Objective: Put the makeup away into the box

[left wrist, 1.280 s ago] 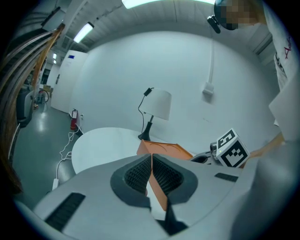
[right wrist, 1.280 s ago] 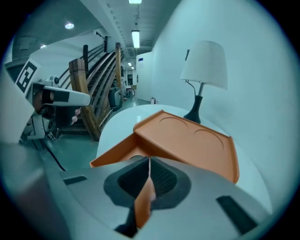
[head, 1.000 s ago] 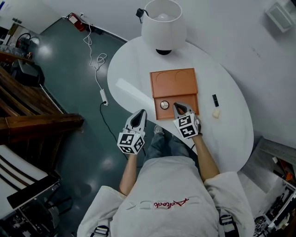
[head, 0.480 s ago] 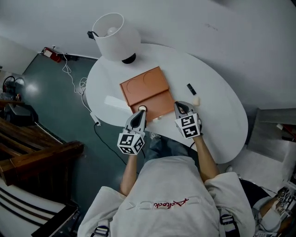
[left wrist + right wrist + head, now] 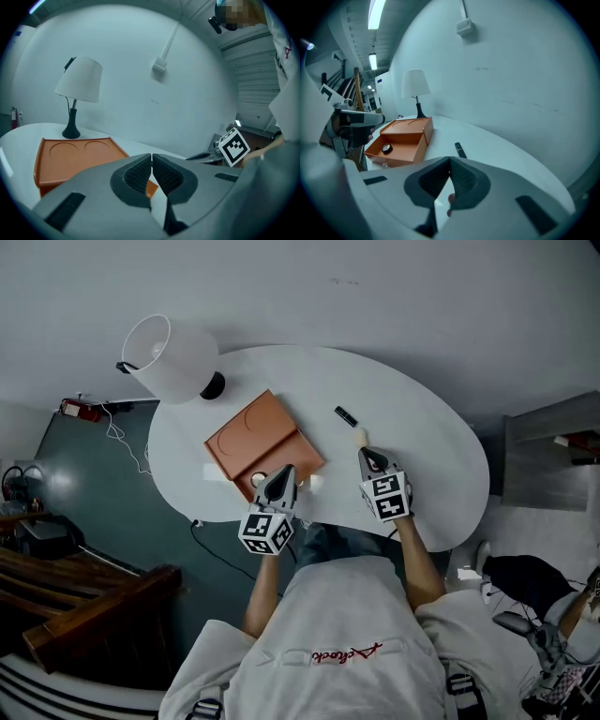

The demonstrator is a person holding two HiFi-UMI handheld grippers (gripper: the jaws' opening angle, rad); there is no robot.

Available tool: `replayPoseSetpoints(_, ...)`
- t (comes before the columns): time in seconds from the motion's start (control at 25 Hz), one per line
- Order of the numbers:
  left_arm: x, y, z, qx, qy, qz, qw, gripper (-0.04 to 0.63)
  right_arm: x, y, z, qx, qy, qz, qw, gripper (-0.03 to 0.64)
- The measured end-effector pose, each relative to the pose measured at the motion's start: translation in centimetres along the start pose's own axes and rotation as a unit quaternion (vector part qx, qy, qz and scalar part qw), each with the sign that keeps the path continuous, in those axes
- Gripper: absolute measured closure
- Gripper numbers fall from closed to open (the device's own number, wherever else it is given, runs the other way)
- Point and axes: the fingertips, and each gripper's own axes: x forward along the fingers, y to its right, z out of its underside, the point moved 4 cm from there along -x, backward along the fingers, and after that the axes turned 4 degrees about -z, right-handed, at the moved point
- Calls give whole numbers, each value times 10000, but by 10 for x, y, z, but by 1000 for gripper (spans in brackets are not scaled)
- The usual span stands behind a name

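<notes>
**Inspector:** State of the two tools?

**Assistant:** The left gripper (image 5: 151,157) had its jaws closed, pads meeting tip to tip, with nothing between them. The right gripper (image 5: 450,161) was likewise closed on itself, with no item clamped. A pale pinkish spot showed through the gap behind its pads, and I could not tell what it was.

**Inspector:** Their positions, taken from the box?

**Assistant:** The orange box (image 5: 242,432) lay open on the white table (image 5: 422,456), its lid folded back flat. Seen from above, the left gripper was held over the box's near edge. The right gripper was held off the box's right side, clear of it, pointing away from the person.

**Inspector:** And the makeup?

**Assistant:** One round compact (image 5: 386,149) lay inside the box, on the floor of its tray half. A black stick (image 5: 345,415) lay on the table to the right of the box, apart from it and about level with the lid half. A small beige piece (image 5: 359,435) also lay right of the box, about level with the tray half. Both of these were outside the box.

**Inspector:** Anything further?

**Assistant:** A white-shaded lamp (image 5: 169,357) stood on the table just beyond the box's lid, towards its left.
</notes>
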Motion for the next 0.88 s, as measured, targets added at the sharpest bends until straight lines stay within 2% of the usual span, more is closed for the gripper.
replayPoseSetpoints(0.28,23,15,8,36,-192,228,9995,580,-6,19,25,329,-197,166,9991,597)
replayPoseSetpoints(0.64,34,7,22,-80,-402,168,9990,580,10,17,49,415,-464,75,9980,594)
replayPoseSetpoints(0.68,35,5,24,-95,-426,156,9989,580,13,16,50,415,-482,15,9980,574)
replayPoseSetpoints(0.72,35,4,26,-107,-450,145,9988,580,16,15,51,423,-493,-44,9979,477)
replayPoseSetpoints(0.76,35,3,27,-118,-470,136,9987,580,20,14,52,430,-487,-82,9979,410)
replayPoseSetpoints(0.88,36,-3,28,-136,-507,113,9986,580,31,16,51,474,-452,-83,9978,351)
